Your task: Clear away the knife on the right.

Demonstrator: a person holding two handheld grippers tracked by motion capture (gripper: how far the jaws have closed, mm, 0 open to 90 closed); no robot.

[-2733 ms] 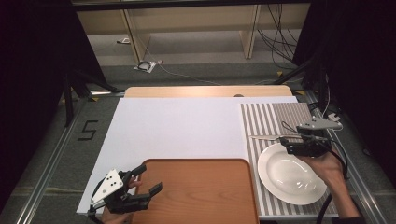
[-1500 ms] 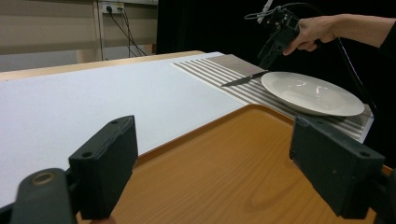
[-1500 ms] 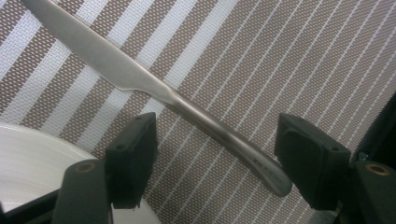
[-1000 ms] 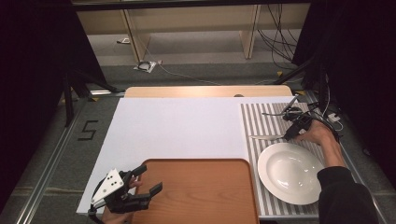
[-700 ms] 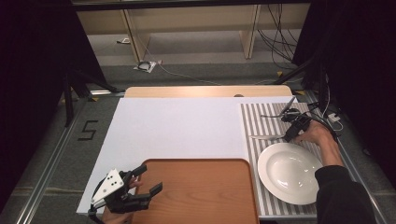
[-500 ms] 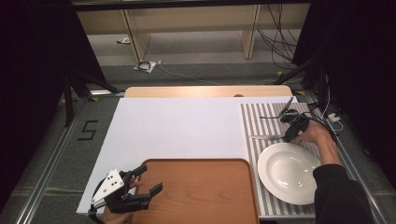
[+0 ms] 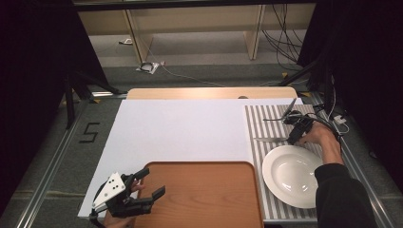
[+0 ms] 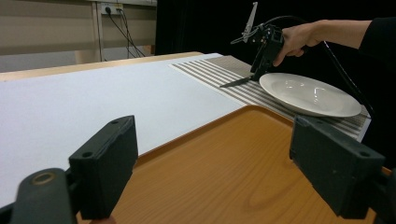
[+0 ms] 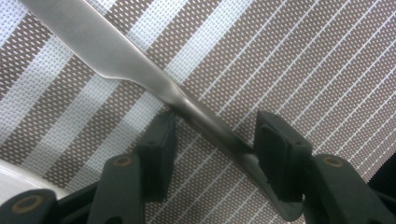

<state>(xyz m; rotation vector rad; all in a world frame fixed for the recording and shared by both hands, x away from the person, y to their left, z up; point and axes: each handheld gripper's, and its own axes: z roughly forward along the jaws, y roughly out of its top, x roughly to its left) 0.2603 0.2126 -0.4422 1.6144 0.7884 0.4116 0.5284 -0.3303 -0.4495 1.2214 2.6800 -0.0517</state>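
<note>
A: Knife (image 9: pixel 140 79) lies on the striped mat (image 7: pixel 266 128), between the right hand-held gripper's (image 7: pixel 295 134) spread jaws, by the plate's (image 7: pixel 297 175) far rim.

B: Left hand-held gripper (image 7: pixel 142 187), also spread, hovers at the tray's (image 7: pixel 204 194) near-left edge; white desk sheet (image 7: pixel 180 128) lies bare.

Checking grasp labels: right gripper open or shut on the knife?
Open. The right gripper straddles the knife handle, a gap showing at its left jaw.
</note>
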